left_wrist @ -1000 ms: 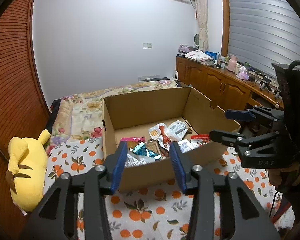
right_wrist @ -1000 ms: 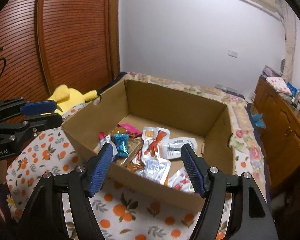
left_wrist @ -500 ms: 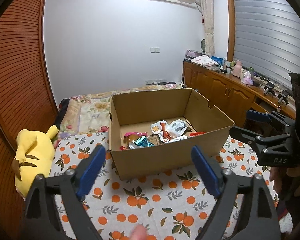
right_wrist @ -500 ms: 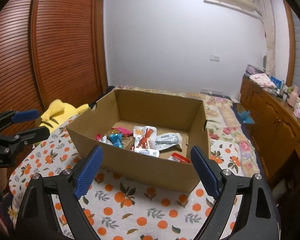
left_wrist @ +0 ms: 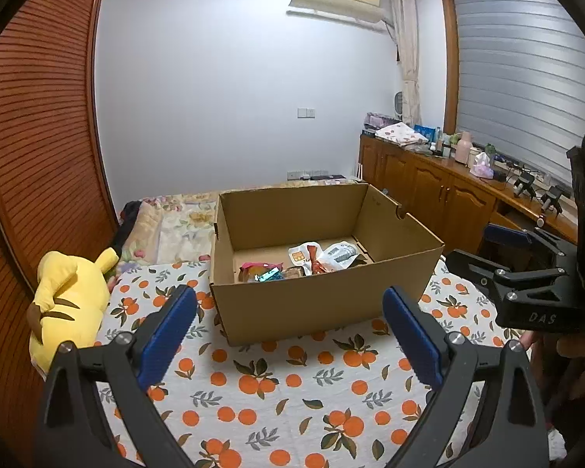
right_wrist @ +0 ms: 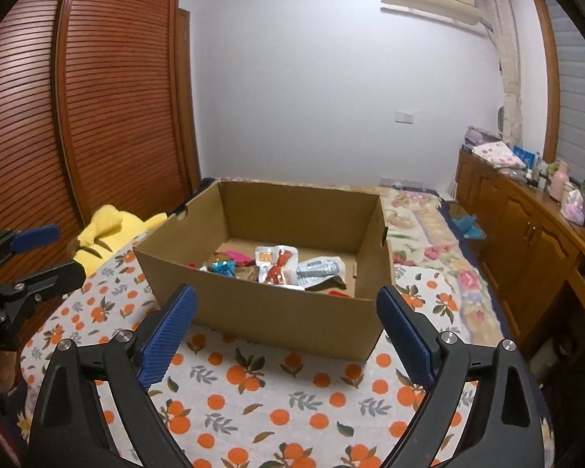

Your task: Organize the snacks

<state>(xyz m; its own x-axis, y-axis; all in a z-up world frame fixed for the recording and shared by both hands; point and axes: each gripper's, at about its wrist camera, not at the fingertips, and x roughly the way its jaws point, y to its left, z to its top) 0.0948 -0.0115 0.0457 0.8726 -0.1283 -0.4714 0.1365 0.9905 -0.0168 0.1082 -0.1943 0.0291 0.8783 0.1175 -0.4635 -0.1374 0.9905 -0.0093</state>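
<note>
**Both grippers wide apart, snacks sitting in the box**

Bed covered by a white sheet with orange-fruit print (left_wrist: 292, 382) fills the lower scene; brown slatted wooden wardrobe doors (right_wrist: 97, 97) on the left, honey-coloured wooden cabinets (left_wrist: 440, 199) along the right wall. Open brown cardboard box (left_wrist: 323, 304) stands on the sheet, ahead of both cameras. Yellow plush toy (left_wrist: 66, 300) lies on the bed left of the box, apart from it.

Left gripper (left_wrist: 290, 331), black frame with blue ribbed pads, jaws have just been opening and stand wide apart, nothing between them, only sheet and the box's near wall seen past them. Right gripper (right_wrist: 284, 329), same build, jaws also just been opening, spread wide, empty. Each gripper shows at the edge of the other's view, short of the box, not touching it.

Snacks (right_wrist: 280, 267) lie in a loose pile on the box floor: white pouch with red print (right_wrist: 277, 265), grey-white pouch (right_wrist: 319, 271) beside it, pink packet (left_wrist: 255, 266), shiny teal wrapper (right_wrist: 222, 267). Smaller ones too tiny to tell.
</note>
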